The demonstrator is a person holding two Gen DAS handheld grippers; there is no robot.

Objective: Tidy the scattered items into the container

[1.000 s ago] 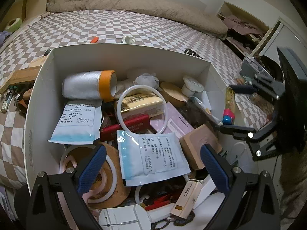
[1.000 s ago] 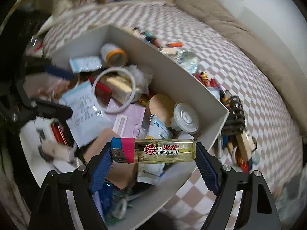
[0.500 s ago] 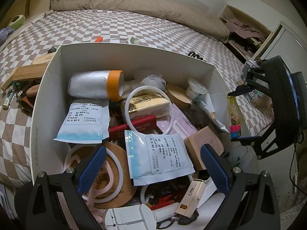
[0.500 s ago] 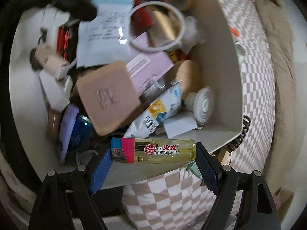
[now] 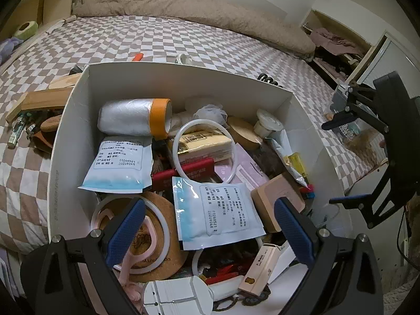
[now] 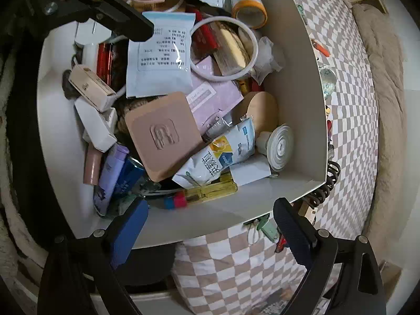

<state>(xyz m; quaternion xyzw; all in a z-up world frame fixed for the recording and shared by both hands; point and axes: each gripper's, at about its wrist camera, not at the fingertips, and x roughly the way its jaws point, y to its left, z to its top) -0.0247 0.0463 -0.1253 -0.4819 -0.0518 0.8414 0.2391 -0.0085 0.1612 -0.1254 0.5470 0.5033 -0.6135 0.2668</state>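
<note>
A white box [image 5: 68, 120] on the checkered bed is full of jumbled items. The yellow lighter [image 6: 207, 193] with a pink and blue end lies inside against the near wall, partly under a white snack packet [image 6: 218, 157]; it also shows in the left wrist view [image 5: 299, 166]. My right gripper [image 6: 210, 228] is open and empty above the box's edge; it also shows in the left wrist view [image 5: 338, 161]. My left gripper [image 5: 210, 225] is open and empty over the box's near end.
Loose items lie on the bed outside the box: a wooden block [image 5: 39, 102], an orange piece [image 5: 137, 56], a black coiled tie [image 6: 325, 186], a green piece [image 6: 267, 229]. A brown blanket [image 5: 183, 2] lies at the far side.
My right gripper opened and let go of the yellow lighter, which dropped into the box by its wall. The left gripper stayed nearly still.
</note>
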